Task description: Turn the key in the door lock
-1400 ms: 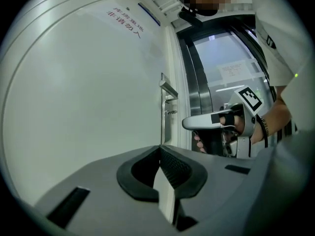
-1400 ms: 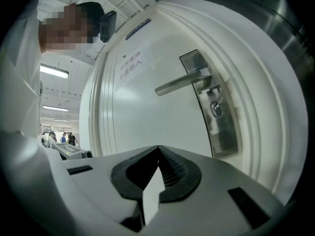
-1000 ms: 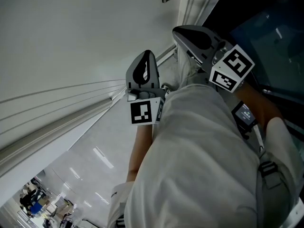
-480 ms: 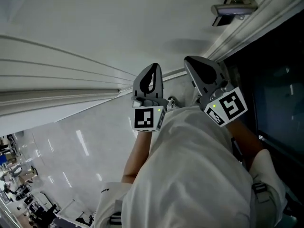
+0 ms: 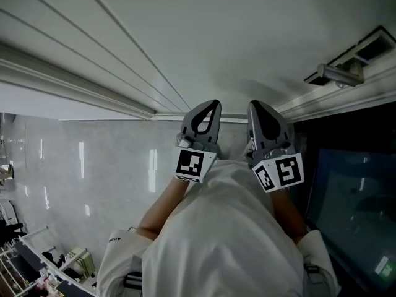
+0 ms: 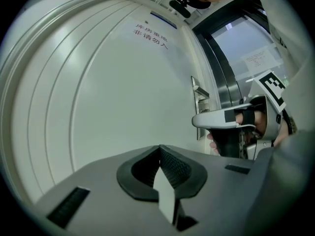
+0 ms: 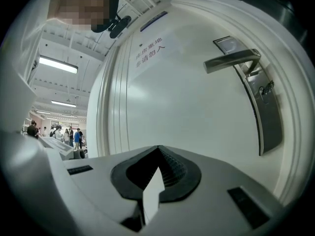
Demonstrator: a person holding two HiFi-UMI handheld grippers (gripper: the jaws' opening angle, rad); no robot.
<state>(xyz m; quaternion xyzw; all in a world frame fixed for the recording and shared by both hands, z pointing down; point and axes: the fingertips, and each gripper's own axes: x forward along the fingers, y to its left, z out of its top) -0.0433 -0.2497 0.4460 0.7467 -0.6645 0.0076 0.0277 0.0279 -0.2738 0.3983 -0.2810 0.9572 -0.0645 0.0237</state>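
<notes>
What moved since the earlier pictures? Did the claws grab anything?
The person turned, so in the head view the door handle slid from the top edge down to the right. The right claw, further ahead before, drew level beside the left claw. Nothing was grabbed or let go. Both claws stayed shut and empty, away from the key.

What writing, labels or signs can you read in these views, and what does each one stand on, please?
"库房重地 / 非请勿入": two lines of lettering on the white door.
Narrow plate above that lettering: too small to read.
Paper sheet at the glass panel beside the door: print too blurred to read.
</notes>
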